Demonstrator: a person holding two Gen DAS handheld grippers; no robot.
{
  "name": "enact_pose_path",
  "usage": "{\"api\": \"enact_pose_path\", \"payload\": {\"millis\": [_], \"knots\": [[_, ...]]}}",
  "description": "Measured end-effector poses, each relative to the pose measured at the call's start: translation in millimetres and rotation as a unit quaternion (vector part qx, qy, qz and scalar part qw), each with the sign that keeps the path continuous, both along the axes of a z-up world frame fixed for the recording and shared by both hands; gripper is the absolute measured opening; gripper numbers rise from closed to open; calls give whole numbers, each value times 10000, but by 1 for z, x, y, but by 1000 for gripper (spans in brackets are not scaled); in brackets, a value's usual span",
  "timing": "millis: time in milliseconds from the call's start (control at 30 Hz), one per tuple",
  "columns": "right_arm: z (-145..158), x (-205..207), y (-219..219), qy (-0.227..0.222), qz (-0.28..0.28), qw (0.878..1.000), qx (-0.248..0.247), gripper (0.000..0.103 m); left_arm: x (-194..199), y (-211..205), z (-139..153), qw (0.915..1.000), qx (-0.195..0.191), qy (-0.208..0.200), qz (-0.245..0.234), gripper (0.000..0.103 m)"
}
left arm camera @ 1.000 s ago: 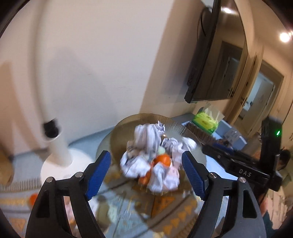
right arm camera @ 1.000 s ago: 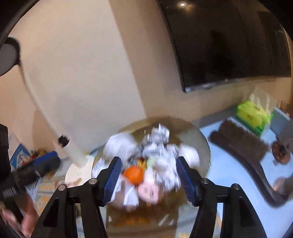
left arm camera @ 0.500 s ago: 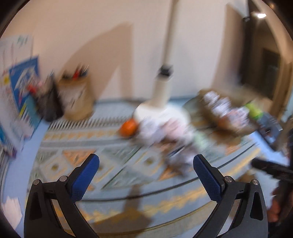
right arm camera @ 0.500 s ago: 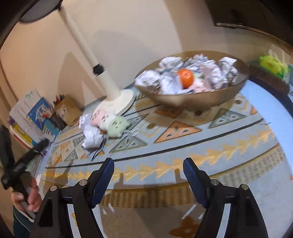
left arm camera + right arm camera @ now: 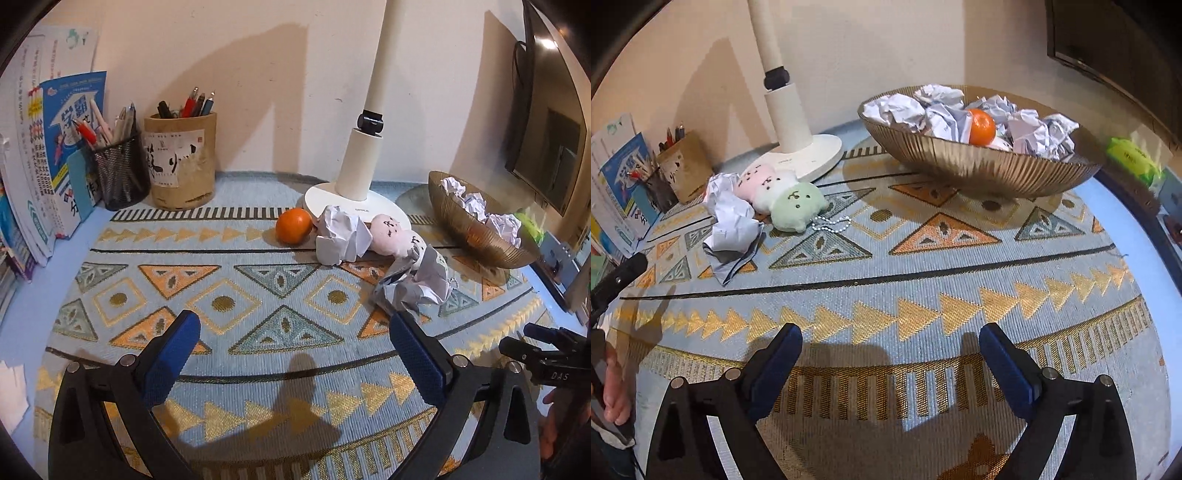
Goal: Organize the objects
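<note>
The white lamp base (image 5: 384,206) reads "OPPLE"; the right gripper's (image 5: 890,363) black body reads "DAS" in the left view. The tan cylindrical pen holder's (image 5: 180,161) label is illegible. An orange mandarin (image 5: 293,225), crumpled white paper balls (image 5: 341,236) and a pink plush toy (image 5: 391,236) lie near the base on the patterned mat (image 5: 258,288). The ribbed bronze bowl (image 5: 975,162), far right, holds more paper, part-hiding another mandarin (image 5: 981,126). The left gripper (image 5: 295,358) and the right gape wide, empty.
</note>
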State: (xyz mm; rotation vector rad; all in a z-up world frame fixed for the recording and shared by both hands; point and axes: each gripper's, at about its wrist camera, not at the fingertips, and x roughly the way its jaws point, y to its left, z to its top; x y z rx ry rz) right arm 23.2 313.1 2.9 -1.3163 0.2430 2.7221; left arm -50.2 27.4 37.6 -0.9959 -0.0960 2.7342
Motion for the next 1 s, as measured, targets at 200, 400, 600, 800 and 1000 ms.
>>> {"api": "enact_pose_path", "payload": {"millis": [200,400,600,800,1000], "knots": [[-2,0,3,-39,-24,10000,-60,96,-4,-8,-3,9997,195,-109,95,102],[-1,-1,1,-56,7,10000,-8,96,-7,-17,-5,9986,434,-236,194,102],[-2,-2,3,-81,-6,10000,-35,96,-10,-24,-8,9972,631,-336,222,102],[-2,0,5,-55,-122,9999,20,96,-9,-22,-8,9973,623,-326,205,102],[-1,1,8,-8,-247,9997,-38,96,-8,-21,-7,9977,597,-285,162,102]]}}
